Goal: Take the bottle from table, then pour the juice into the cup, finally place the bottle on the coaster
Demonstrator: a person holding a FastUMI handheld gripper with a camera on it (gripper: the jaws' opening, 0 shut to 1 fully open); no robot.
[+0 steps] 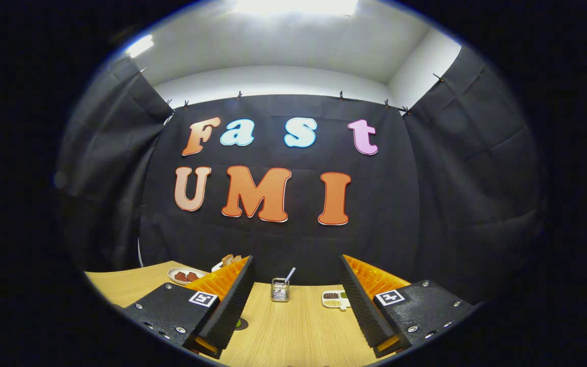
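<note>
My gripper [296, 258] is open and held level above the wooden table [293, 326], with nothing between its fingers. Beyond the fingers, near the table's far edge, stands a small clear glass cup [279, 289] with a straw leaning in it. A small green thing [238, 322] peeks out from beside the left finger, low on the table; most of it is hidden and I cannot tell what it is.
A white plate [185, 276] with reddish pieces lies at the far left of the table, with a second dish [228, 261] of pale pieces behind the left fingertip. A small white dish [335, 299] of dark and pale bits sits beside the right finger.
</note>
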